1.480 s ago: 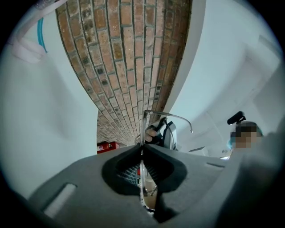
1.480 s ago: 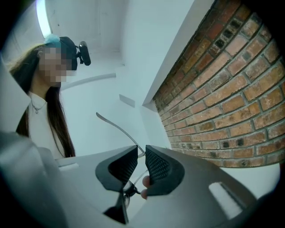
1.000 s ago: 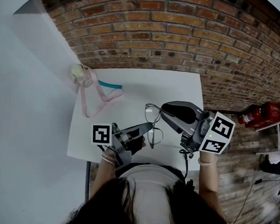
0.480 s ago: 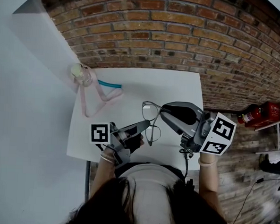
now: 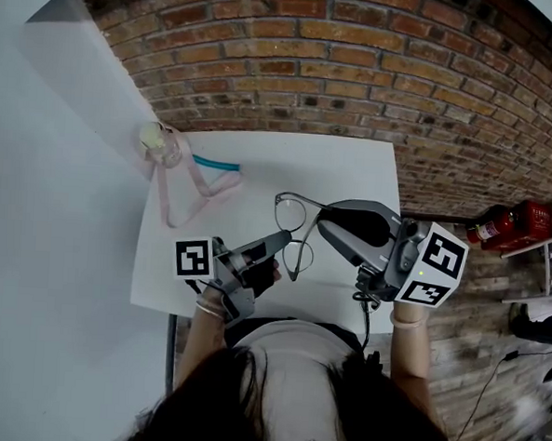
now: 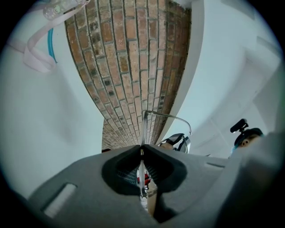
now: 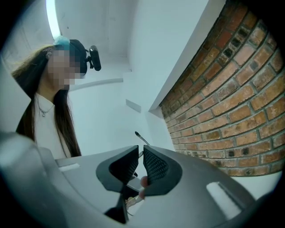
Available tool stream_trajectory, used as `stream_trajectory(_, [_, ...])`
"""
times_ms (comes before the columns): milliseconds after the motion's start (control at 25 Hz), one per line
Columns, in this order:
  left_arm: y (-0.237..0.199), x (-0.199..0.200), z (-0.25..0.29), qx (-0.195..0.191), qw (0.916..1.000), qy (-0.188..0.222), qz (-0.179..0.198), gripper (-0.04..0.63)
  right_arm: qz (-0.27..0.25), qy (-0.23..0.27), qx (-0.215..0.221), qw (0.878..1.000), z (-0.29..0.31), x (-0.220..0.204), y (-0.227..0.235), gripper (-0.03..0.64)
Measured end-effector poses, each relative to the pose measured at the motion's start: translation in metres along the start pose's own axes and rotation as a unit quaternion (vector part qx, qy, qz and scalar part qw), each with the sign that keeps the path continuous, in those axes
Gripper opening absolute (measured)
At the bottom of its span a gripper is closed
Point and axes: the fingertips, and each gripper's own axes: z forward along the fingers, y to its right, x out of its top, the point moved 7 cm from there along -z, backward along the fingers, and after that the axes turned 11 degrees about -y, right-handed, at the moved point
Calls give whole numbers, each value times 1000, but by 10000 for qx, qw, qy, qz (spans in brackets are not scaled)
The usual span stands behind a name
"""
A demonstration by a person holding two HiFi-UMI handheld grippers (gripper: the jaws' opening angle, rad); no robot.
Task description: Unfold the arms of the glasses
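White table (image 5: 354, 164) below. Above its near edge, left gripper (image 5: 282, 237) and right gripper (image 5: 324, 225) face each other, glasses (image 5: 298, 235) between them. Left jaws press shut on the thin frame. Right jaws pinch one arm, which runs along them. Judgement: the right gripper is placed to swing it.

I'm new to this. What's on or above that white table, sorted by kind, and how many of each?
Glasses: 1
Grippers: 2 (left gripper, right gripper)
Clear piece with pink strap: 1
Total: 4
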Motion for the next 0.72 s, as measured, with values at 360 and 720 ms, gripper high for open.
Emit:
stream_trajectory(360, [-1, 2, -5, 44, 9998, 209, -42, 25, -31, 77, 90, 9999, -2, 2, -6, 38])
stream_trajectory(720, [-4, 6, -10, 57, 9992, 375, -92, 25, -105, 163, 195, 9996, -2, 4, -13, 35])
